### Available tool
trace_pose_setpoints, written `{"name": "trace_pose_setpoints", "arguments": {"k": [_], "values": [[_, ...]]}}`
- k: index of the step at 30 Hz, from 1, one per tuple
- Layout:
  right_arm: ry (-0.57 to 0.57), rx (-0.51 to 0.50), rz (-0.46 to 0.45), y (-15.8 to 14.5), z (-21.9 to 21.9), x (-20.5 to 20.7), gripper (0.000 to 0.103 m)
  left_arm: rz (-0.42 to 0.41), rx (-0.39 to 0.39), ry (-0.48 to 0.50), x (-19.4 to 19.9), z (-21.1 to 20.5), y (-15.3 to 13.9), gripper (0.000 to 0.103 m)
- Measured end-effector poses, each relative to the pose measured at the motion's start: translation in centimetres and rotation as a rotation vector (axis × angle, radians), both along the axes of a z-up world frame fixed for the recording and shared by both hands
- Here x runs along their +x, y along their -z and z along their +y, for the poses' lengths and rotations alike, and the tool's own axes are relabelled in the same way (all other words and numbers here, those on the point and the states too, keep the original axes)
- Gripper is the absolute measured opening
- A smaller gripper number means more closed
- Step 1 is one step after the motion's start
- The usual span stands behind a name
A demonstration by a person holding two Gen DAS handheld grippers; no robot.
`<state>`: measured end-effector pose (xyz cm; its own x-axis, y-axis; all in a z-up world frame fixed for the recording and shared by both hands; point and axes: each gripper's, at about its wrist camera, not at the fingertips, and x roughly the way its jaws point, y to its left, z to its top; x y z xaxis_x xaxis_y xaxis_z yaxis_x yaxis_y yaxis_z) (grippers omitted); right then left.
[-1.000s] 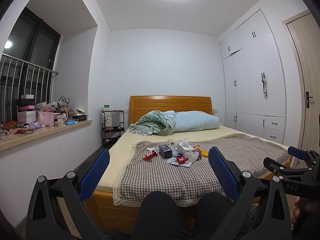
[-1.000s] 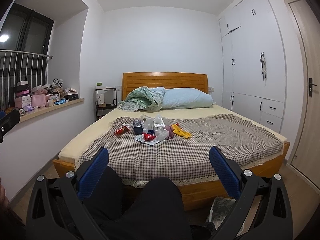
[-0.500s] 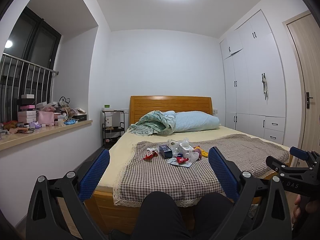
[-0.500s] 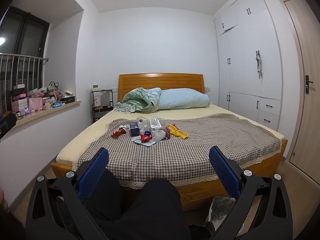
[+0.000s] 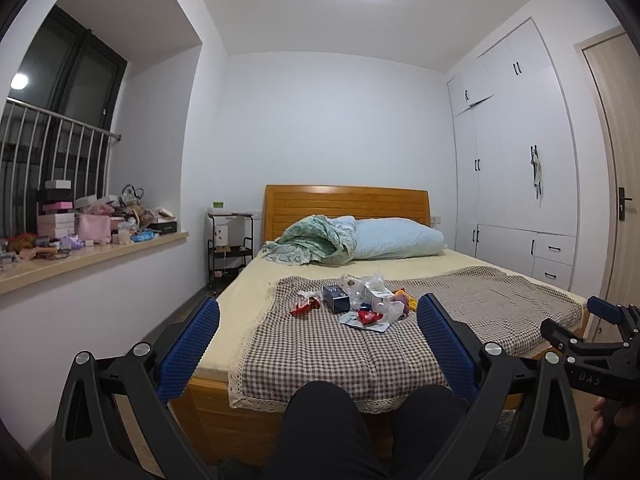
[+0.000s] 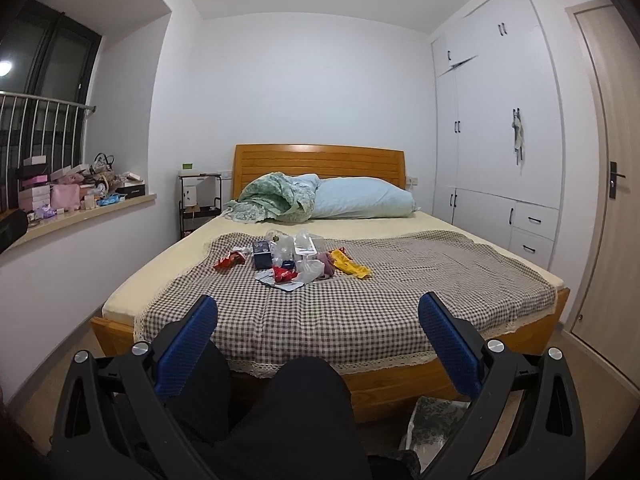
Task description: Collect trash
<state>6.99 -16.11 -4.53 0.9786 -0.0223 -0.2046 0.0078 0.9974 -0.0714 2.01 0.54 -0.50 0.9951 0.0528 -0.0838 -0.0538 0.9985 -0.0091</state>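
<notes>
Surface: checked cloth over the bed; lace hem hangs at the foot.
Room: wardrobe right; cluttered sill left.
Trash: pile of wrappers mid-cloth, well apart from both my grippers.
Open room: bare cloth right of the pile.
Left gripper: jaws wide, empty.
Right gripper: jaws wide, empty; over my knees.

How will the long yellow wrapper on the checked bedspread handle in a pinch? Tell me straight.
The long yellow wrapper looks thin and crumpled, so it will probably flop and fold between the fingers. It seems light, likely lifting easily. Lying flat on the soft checked bedspread, it may slide or bunch the cloth.
</notes>
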Motion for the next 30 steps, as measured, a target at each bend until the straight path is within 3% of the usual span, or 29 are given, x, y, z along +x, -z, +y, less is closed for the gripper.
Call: {"name": "trace_pose_setpoints", "arguments": {"k": [12,25,30], "values": [[-0.012,-0.015,0.090,1.3,-0.8,8.1,0.096,0.133,-0.001,-0.016,9.2,1.4,2.9,0.096],[-0.018,-0.033,0.224,4.6,1.2,22.8,0.096,0.270,0.002,-0.060,22.6,4.5,7.4,0.096],[-0.034,-0.002,0.220,5.7,1.7,27.6,0.096,0.320,0.000,-0.058,28.2,5.0,8.9,0.096]]}}
